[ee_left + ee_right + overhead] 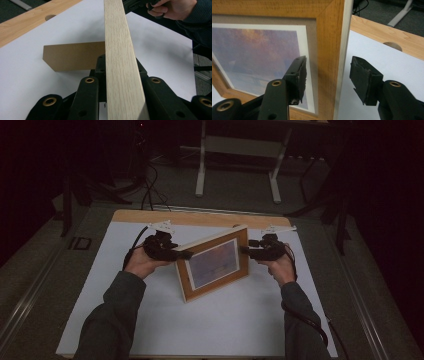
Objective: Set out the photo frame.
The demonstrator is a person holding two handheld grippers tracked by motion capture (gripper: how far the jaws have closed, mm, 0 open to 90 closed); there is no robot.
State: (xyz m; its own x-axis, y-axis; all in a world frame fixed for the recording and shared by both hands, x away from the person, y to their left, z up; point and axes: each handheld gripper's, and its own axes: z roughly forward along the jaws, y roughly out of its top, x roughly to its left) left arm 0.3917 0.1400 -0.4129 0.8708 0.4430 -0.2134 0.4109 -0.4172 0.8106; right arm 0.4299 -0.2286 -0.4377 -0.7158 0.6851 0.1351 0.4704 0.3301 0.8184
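A wooden picture frame (pixel 215 262) with a purple-toned print stands upright on the white sheet (pixel 235 325), propped from behind by its brown back stand (pixel 75 56). My left gripper (pixel 182 255) is shut on the frame's left edge (pixel 120 62), whose pale side runs up between the jaws. My right gripper (pixel 246 250) is at the frame's right edge (pixel 327 37). Its jaws straddle that edge, and both pads (pixel 300 75) stand clear of the wood with a gap on each side. In the left gripper view, the hand with the right gripper (pixel 135 3) is at the far end of the frame.
The white sheet covers a light wooden tabletop (pixel 200 217) with a round hole (pixel 393 45) near its far edge. Behind the table, a white metal stand (pixel 237 150) and dark cables (pixel 147 185) are on the grey floor. Free sheet lies in front of the frame.
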